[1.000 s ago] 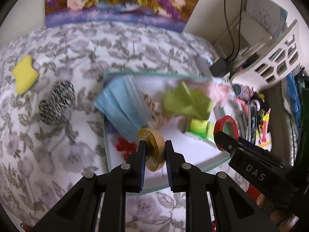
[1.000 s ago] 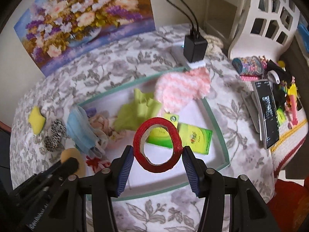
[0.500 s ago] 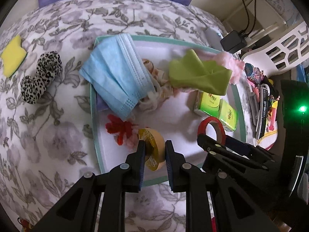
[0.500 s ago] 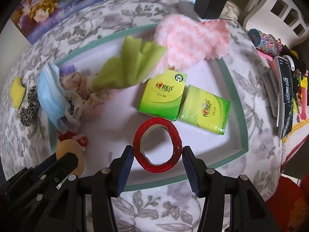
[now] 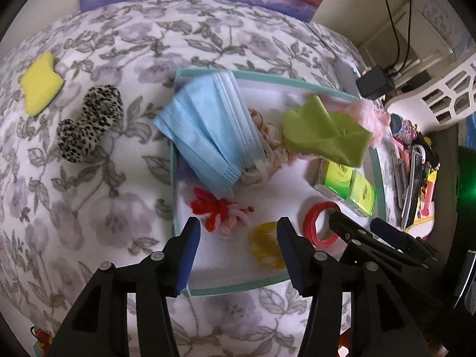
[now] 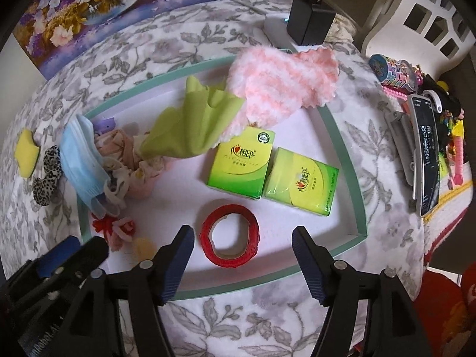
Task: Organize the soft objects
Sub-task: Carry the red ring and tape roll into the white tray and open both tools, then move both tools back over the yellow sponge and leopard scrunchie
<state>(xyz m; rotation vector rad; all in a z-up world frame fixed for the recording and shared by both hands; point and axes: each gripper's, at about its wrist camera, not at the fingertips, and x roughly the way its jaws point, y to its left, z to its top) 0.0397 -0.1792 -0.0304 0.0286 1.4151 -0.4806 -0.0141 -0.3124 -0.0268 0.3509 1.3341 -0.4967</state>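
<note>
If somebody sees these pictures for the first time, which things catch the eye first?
The red tape roll lies flat in the tray, between the open right gripper. Behind it sit two green tissue packs, with a pink fluffy cloth draped over the far rim. The blue masks fill the tray's left side.

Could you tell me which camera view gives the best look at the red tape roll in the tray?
The right wrist view: the red tape roll lies whole, flat and unobstructed on the tray. In the left wrist view it sits near the right side, partly hidden behind the right gripper.
</note>
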